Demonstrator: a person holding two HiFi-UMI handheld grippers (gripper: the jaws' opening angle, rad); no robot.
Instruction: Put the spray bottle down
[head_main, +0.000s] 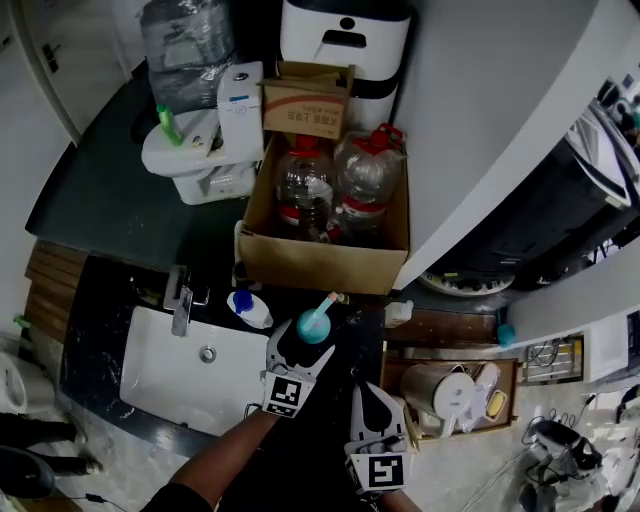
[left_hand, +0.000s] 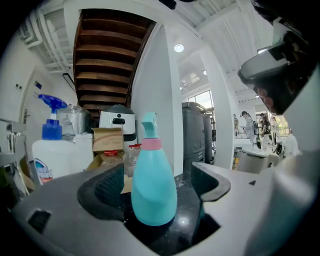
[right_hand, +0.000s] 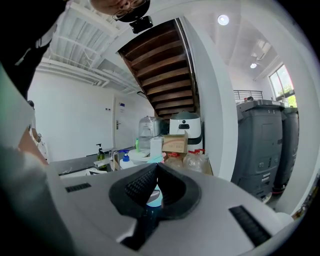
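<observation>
Set into the counter (head_main: 100, 210) towards its left front corner: white sink (head_main: 160, 375), faucet (head_main: 182, 298) at the back rim, blue-capped white bottle (head_main: 250, 308) near it. Towards the back edge: open cardboard box (head_main: 320, 265) holding two red-capped clear jugs (head_main: 305, 185).

Left tool (head_main: 305, 342) jaws apart; right tool (head_main: 373, 388) jaws together, empty.

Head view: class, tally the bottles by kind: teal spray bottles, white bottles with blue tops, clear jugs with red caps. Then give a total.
Teal spray bottle: 1
White bottle with blue top: 1
Clear jugs with red caps: 2
Total: 4
</observation>
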